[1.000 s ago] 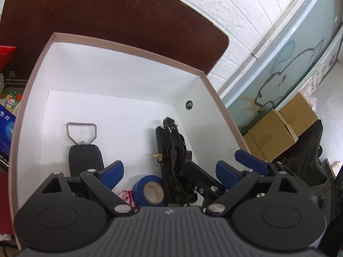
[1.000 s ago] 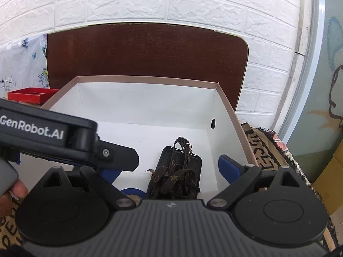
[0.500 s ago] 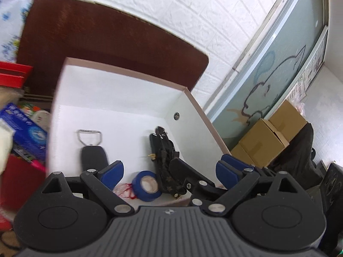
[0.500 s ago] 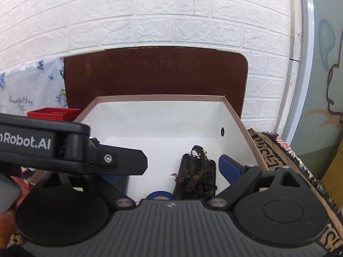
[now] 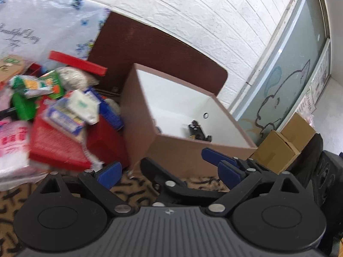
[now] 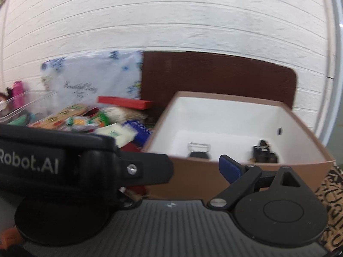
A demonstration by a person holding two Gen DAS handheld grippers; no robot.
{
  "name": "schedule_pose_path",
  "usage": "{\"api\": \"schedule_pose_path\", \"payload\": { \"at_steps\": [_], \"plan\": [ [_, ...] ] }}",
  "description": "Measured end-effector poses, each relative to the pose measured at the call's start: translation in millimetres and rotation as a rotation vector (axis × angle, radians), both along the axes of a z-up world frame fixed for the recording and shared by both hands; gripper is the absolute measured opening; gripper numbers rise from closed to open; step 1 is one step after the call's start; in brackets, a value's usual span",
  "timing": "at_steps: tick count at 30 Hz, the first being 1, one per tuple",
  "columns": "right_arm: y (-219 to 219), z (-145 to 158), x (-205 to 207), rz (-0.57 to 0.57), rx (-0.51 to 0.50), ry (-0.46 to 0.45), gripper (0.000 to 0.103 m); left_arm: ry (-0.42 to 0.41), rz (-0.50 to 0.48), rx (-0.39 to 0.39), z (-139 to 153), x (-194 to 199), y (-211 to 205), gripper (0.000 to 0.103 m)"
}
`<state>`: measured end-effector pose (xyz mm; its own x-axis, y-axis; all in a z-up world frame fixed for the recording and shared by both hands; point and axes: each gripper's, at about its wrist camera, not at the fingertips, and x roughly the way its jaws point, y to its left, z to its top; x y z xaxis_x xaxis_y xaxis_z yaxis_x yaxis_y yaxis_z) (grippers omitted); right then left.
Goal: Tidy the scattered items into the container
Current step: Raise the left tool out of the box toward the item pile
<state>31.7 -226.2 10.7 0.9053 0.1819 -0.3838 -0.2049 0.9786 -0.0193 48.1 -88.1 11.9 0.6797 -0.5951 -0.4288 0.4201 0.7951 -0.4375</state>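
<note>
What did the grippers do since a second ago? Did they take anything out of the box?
Both grippers pulled back from over the box. The left gripper swung left toward the pile of packets. Both looked open and empty then; the left still is, the right one's other finger is hidden now. The black strap bundle and metal-ring clip stayed inside.

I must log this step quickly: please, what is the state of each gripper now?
Left gripper: open, holding nothing, outside the box.
Right gripper: only one blue finger pad shows; the left gripper's body hides the rest, so it cannot be told.
</note>
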Motion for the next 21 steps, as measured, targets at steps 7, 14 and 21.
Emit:
{"api": "schedule_pose_path", "payload": {
  "at_steps": [7,14,21],
  "plan": [
    [63,-23,-8,0.104,-0.008,0.034,0.094,0.024,0.076,0.009,-18,-10,44,0.099],
    [85,-32,2,0.125,0.079,0.077,0.093,0.049,0.162,-0.03,-25,-2,82,0.099],
    [89,-27,13,0.097,0.065,0.054,0.092,0.031,0.265,-0.075,-21,7,126,0.098]
  ]
}}
